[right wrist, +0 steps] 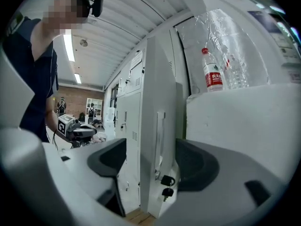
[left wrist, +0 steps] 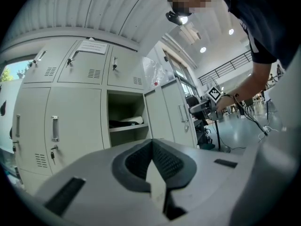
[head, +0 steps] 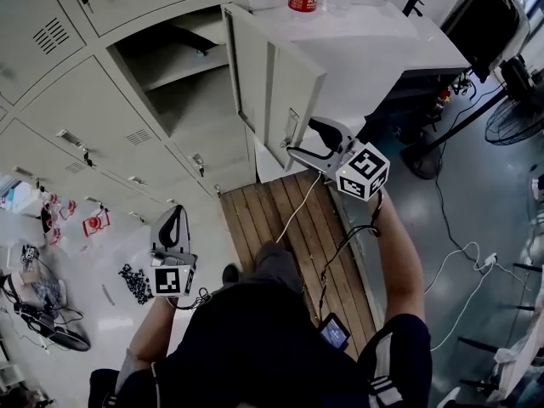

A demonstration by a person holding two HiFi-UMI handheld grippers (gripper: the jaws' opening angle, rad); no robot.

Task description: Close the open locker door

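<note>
1. Two tongs: the right gripper (head: 299, 139) stands spread, straddling the free edge of the pale grey steel locker door (head: 285, 92), pads not pressing, placed to swing it.
2. The door hangs wide open beside its open locker compartment (head: 183, 92).
3. The left gripper (head: 174, 215), pressed together and empty, hangs low, clear of the swing.

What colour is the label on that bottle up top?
Red. The bottle label shows best in the right gripper view.

Head view: steeply down from above onto the lockers (head: 93, 117). Right gripper view: hard against the open door (right wrist: 157, 126), edge-on. Left gripper view: farther back, low (same door (left wrist: 168, 112) shared).
</note>
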